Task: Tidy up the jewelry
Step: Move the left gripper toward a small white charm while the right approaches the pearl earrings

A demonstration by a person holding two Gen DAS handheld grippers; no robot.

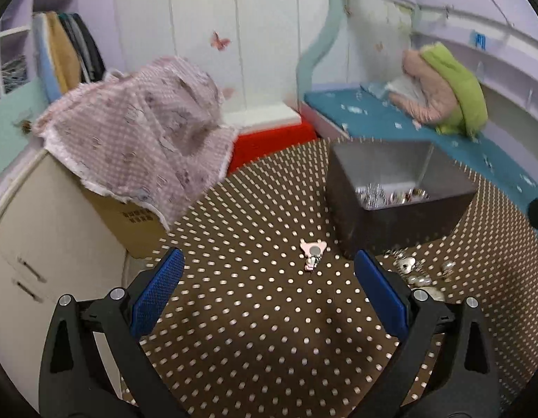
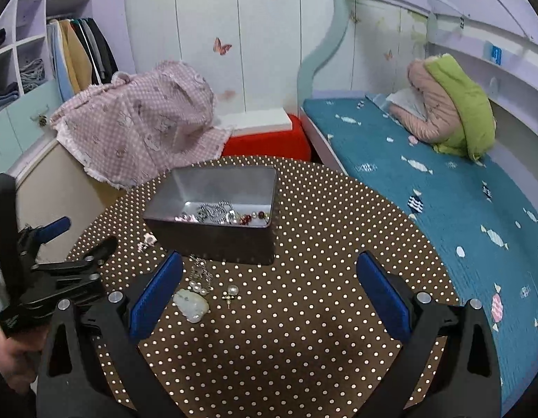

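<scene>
Left hand-held gripper point(image 1: 269, 278) agape, pink charm point(image 1: 313, 253) between fingertips; right hand-held gripper point(image 2: 269, 278) agape, empty.

The cardboard box point(image 1: 129, 223) bears printed characters, too blurred to read.

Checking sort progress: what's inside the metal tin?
In the metal tin: silver chains, dark red beads and pearls at the front; the near wall hides its front edge.
</scene>
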